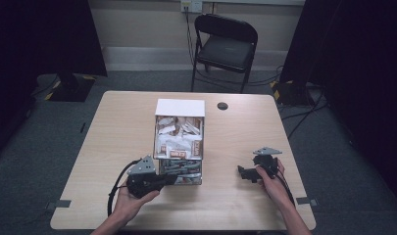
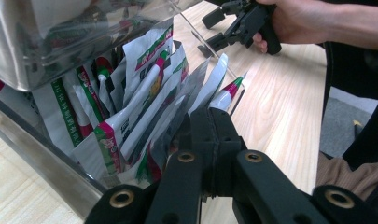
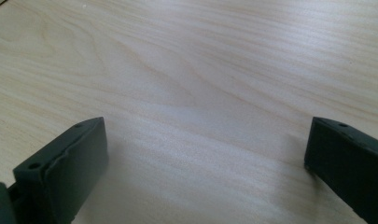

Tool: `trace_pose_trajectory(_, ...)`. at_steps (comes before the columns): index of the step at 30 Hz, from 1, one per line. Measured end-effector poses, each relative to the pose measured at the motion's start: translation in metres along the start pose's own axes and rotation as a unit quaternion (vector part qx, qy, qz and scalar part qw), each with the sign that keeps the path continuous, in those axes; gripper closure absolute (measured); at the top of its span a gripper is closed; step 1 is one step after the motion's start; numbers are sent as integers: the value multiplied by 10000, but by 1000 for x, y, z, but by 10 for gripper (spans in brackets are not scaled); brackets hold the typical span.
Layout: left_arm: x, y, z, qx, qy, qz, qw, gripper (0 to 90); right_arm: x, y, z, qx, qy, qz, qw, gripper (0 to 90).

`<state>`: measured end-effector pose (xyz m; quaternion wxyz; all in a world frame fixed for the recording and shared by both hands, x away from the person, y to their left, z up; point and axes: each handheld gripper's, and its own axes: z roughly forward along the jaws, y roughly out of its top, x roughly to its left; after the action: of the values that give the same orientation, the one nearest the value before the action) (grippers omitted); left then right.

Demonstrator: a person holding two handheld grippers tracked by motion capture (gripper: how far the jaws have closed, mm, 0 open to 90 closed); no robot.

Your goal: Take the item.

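Observation:
A clear tiered bin [image 1: 180, 108] with a white top stands mid-table, full of sachets. Its lowest drawer [image 1: 185, 172] holds upright white sachets with green and red print [image 2: 130, 93]. My left gripper [image 1: 173, 178] reaches into that drawer from the left. In the left gripper view its jaws [image 2: 210, 116] are pressed together, and a white sachet with a red and green tip [image 2: 226, 93] rises straight out of their seam. My right gripper [image 1: 241, 172] rests low over bare wood right of the bin, jaws wide apart [image 3: 205, 154] with nothing between them; it also shows far off [image 2: 224, 30].
The light wooden table [image 1: 122, 127] has a small black round cap [image 1: 222, 105] behind the bin. A black folding chair [image 1: 225, 44] stands beyond the far edge. Dark curtains hang at both sides, and cables lie on the floor at the right.

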<state>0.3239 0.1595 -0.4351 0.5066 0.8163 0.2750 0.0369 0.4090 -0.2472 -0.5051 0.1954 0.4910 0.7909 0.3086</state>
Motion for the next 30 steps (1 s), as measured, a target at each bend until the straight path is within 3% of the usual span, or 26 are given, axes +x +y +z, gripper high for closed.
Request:
trace_pose_trajectory(13, 2, 1, -6, -215, -150, -266, 9993, 900, 0, 0, 0, 0, 0, 2, 10000, 0)
trace_pose_trajectory(30, 2, 2, -17, -399, -242, -335, 9983, 900, 0, 0, 0, 3, 0, 7, 10000, 0)
